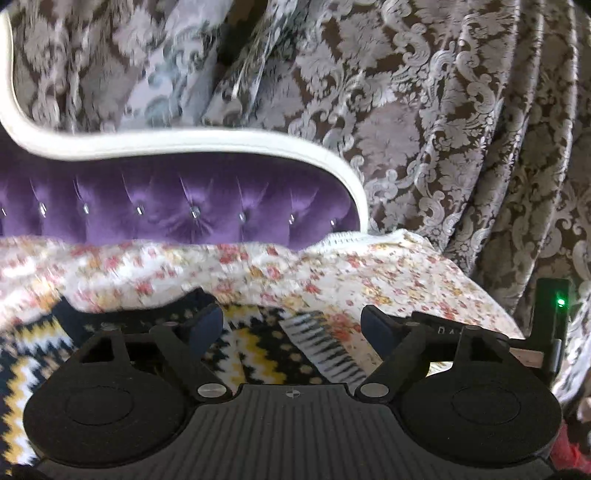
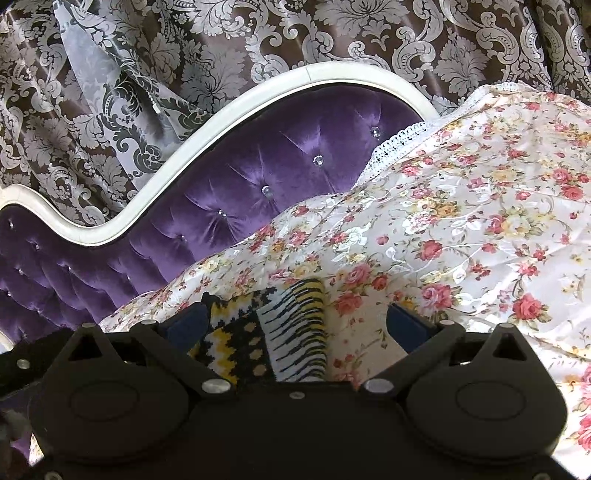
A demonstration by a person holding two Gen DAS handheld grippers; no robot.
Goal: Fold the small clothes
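A small knitted garment in black, yellow and white zigzag lies on the flowered bedspread. Its striped ribbed edge points toward the headboard. My left gripper hangs just over it, open, and its blue pads stand wide apart on either side of the knit without pressing on it. In the right wrist view the same garment and ribbed edge lie between the spread fingers of my right gripper, which is open too. The gripper bodies hide the near part of the garment.
A purple tufted headboard with a white curved frame rises behind the bed. Brown and silver damask curtains hang beyond it. A black device with a green light stands at the left view's right edge.
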